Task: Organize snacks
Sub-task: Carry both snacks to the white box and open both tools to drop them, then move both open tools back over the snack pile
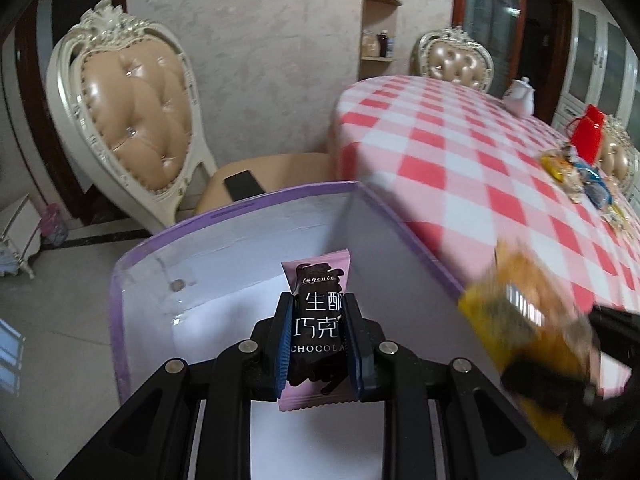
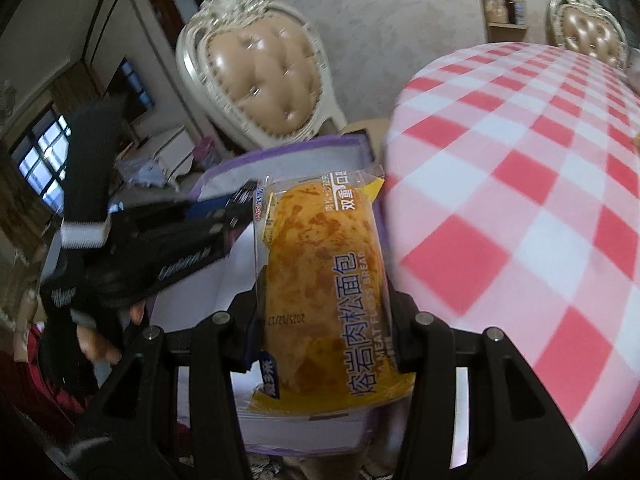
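My left gripper (image 1: 318, 312) is shut on a pink and dark brown chocolate packet (image 1: 318, 320), held upright over the white inside of a purple-rimmed box (image 1: 240, 216). My right gripper (image 2: 324, 320) is shut on a clear packet of orange meat floss bread (image 2: 320, 280), which hangs over the same purple-rimmed box (image 2: 288, 152). In the left wrist view the meat floss bread (image 1: 520, 308) shows blurred at the right, just past the box's right wall. The left gripper's body (image 2: 160, 240) and a hand (image 2: 96, 348) appear at the left of the right wrist view.
A table with a red and white checked cloth (image 1: 460, 152) lies right of the box. Several wrapped snacks (image 1: 580, 176), a red pouch (image 1: 588, 132) and a white teapot (image 1: 520, 96) stand at its far side. A padded chair (image 1: 136, 120) with a dark phone (image 1: 244, 186) on its seat stands behind the box.
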`<action>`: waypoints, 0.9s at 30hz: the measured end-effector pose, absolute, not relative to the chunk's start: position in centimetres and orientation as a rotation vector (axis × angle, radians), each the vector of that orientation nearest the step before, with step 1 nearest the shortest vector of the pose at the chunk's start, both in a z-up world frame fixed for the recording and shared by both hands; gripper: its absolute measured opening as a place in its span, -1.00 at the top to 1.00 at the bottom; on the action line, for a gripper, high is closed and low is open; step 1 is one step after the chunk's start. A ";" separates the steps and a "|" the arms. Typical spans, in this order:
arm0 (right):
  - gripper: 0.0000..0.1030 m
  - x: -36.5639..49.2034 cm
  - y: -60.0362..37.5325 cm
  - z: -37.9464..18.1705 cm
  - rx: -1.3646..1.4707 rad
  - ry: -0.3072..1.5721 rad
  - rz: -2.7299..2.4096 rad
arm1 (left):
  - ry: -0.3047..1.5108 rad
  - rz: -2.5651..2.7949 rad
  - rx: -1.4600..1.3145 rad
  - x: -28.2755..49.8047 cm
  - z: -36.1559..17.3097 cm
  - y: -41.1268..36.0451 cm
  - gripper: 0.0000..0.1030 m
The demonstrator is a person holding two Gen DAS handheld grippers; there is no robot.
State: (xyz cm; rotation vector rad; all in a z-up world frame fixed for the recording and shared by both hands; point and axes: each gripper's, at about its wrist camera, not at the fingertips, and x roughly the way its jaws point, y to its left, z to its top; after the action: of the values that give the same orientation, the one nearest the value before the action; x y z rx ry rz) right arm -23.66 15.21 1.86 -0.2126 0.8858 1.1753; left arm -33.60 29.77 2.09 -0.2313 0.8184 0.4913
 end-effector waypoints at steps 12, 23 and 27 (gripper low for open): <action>-0.22 -21.9 11.6 2.4 -0.097 0.873 1.124 | 0.769 0.579 -0.302 -33.8 3.2 31.1 -0.51; -0.38 -15.6 0.3 4.7 0.055 0.806 0.838 | 0.776 0.166 -0.268 -23.4 5.9 20.2 -0.61; -0.43 -11.7 -6.0 5.2 0.100 0.790 0.656 | 0.789 0.024 -0.261 -17.6 6.2 15.4 -0.62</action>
State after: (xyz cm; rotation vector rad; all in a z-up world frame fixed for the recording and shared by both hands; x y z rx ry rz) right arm -11.75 -5.99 5.24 0.1000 0.7900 0.6556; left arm -17.65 15.39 6.20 -0.2614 0.7891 0.0242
